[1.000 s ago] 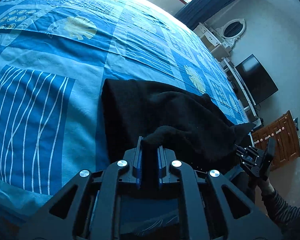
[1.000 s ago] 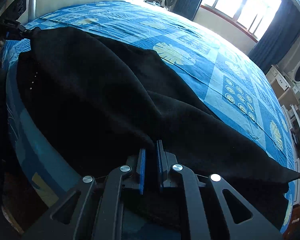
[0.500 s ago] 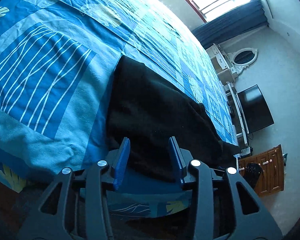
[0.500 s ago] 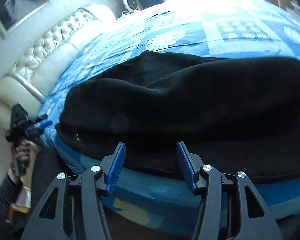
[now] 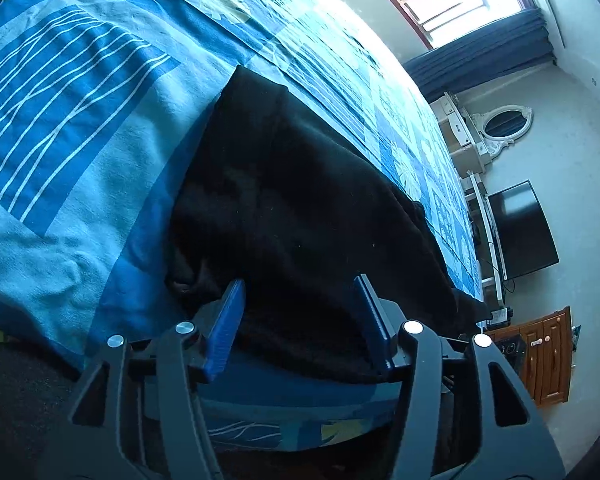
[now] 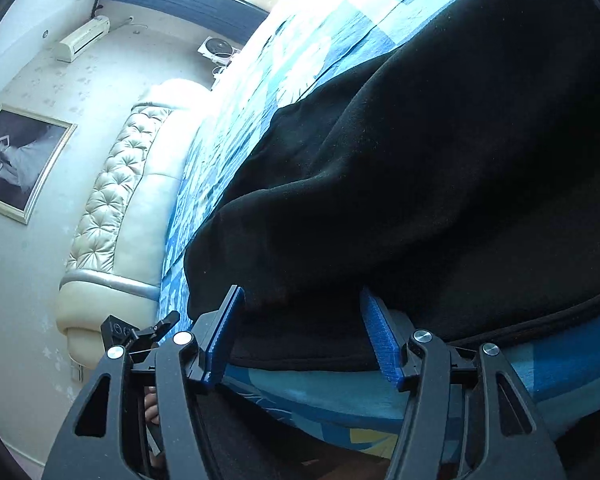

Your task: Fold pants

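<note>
Two tools hang at the bed's near edge, both spread wide and empty. The black pants (image 5: 300, 208) lie along the blue bedspread (image 5: 80, 128), their far end cut off in the right view. A second ago each tool pinched the cloth; now left tool (image 5: 298, 314) and right tool (image 6: 302, 326) have released it, pointing at its hem.
</note>
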`<state>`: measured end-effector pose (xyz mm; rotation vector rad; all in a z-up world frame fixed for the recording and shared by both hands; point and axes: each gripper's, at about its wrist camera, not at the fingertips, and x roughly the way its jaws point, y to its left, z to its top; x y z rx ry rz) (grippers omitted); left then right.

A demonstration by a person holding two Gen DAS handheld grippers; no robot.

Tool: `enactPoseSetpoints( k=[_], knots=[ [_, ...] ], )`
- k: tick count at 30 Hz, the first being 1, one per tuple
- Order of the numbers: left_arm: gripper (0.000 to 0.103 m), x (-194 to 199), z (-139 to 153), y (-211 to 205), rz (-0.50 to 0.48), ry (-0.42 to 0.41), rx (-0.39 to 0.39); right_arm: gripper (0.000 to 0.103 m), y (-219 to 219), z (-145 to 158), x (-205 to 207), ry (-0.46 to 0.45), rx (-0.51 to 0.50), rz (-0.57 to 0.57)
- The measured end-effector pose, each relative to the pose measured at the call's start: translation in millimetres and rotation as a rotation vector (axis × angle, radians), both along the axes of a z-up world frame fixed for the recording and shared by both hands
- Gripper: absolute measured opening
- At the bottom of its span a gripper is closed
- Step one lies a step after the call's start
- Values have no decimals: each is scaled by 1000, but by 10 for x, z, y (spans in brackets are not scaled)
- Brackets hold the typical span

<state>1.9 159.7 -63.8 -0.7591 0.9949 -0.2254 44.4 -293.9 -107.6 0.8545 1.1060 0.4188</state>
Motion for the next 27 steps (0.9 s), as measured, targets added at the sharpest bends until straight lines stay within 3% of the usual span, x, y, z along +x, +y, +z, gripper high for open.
enactPoseSetpoints(
  k=[7, 8, 9, 11, 12, 14, 17, 20, 25, 27],
  knots=[
    [54, 180, -87, 41, 57, 42, -73, 60, 73, -1, 80, -27, -39, -80],
    [49, 208, -95, 36, 68, 54, -75, 58, 86, 0, 78, -28, -52, -93],
    [43, 224, -103, 33, 77, 66, -63, 52, 106, -2, 82, -29, -64, -94],
    [19, 251, -124, 31, 88, 97, -15, 26, 118, -32, 105, -22, -58, -74],
    [14, 280, -127, 43, 92, 107, -2, 11, 119, -52, 112, -9, -43, -70],
    [5, 247, -110, 108, 110, 108, -15, 10, 116, 3, 89, -14, -25, -74],
    [5, 138, 35, 188, 136, 88, -30, 9, 168, 258, 40, -70, -33, -33],
    [4, 46, 154, 187, 132, 64, 30, 9, 201, 384, -48, -82, -23, 9],
    [5, -11, 2, 167, 110, 113, 83, 8, 196, -43, -221, 43, -60, 41],
    [5, -7, -75, 188, 107, 124, 67, 7, 205, -151, -222, 50, -56, 41]
  ],
)
